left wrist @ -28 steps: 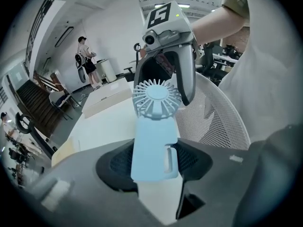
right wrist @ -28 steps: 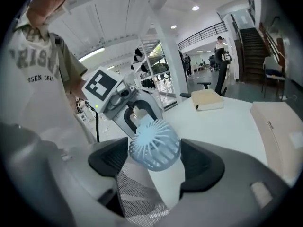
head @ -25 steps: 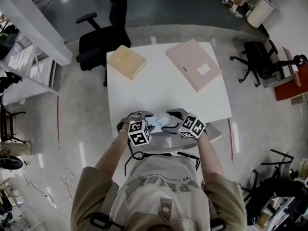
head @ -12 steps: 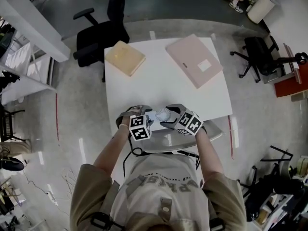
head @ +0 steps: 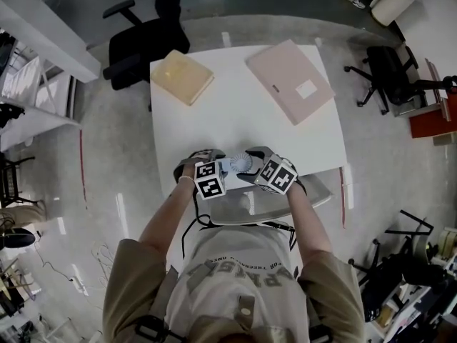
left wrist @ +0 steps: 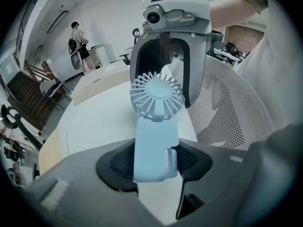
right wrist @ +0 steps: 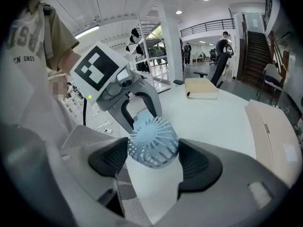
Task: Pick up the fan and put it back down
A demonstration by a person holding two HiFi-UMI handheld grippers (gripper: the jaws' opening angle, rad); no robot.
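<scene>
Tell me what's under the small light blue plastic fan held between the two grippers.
White tabletop shows below the light blue plastic fan. The left gripper and right gripper cover its underside, so contact with the tabletop cannot be seen.

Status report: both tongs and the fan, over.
Left tongs shut on fan handle. Right tongs shut on fan head. Fan at table's near edge. Tan book, pink case well clear.

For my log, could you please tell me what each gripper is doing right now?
Left gripper: closed on the fan, at its handle.
Right gripper: closed on the fan, at its head.
</scene>
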